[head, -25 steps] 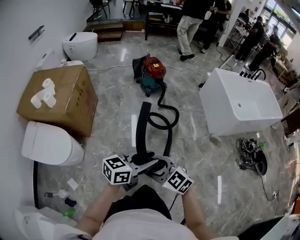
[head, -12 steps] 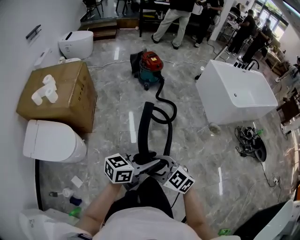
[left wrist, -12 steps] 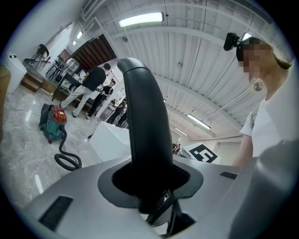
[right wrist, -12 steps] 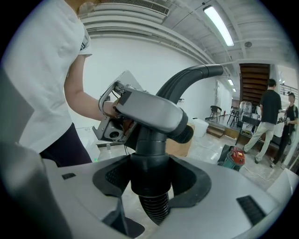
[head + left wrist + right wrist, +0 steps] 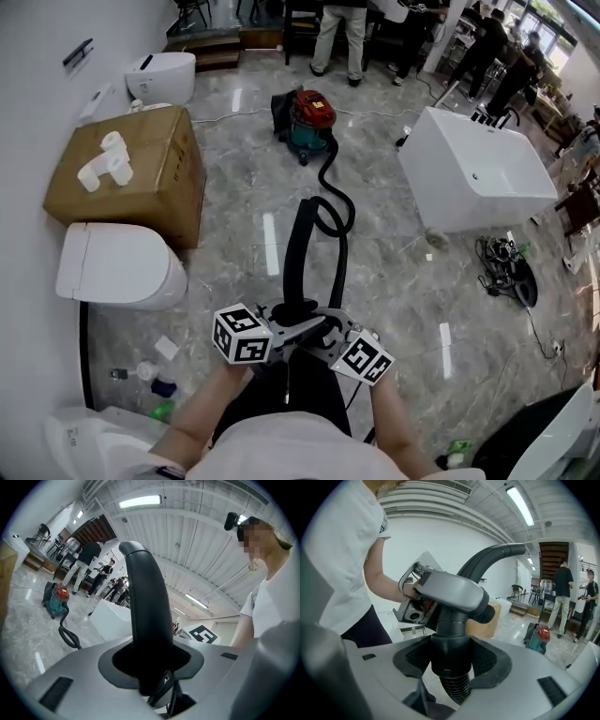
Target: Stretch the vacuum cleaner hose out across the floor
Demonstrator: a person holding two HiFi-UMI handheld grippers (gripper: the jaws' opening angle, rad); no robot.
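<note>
The left gripper (image 5: 150, 663) clamps its jaws on the black tube (image 5: 298, 248), the right gripper (image 5: 451, 662) on the hose cuff (image 5: 450, 644) beside it — and from both the hose (image 5: 325, 178) runs straight ahead over the floor (image 5: 412, 309), one loop (image 5: 337, 217) midway, to the vacuum (image 5: 309, 120).

Bare grey floor (image 5: 234, 169) forms a lane ahead, hemmed by a cardboard box (image 5: 131, 178) and toilet (image 5: 117, 267) on the left and a white bathtub (image 5: 483, 183) on the right; hose (image 5: 298, 248) and vacuum cleaner (image 5: 309, 120) lie mid-lane, people (image 5: 339, 37) stand beyond
</note>
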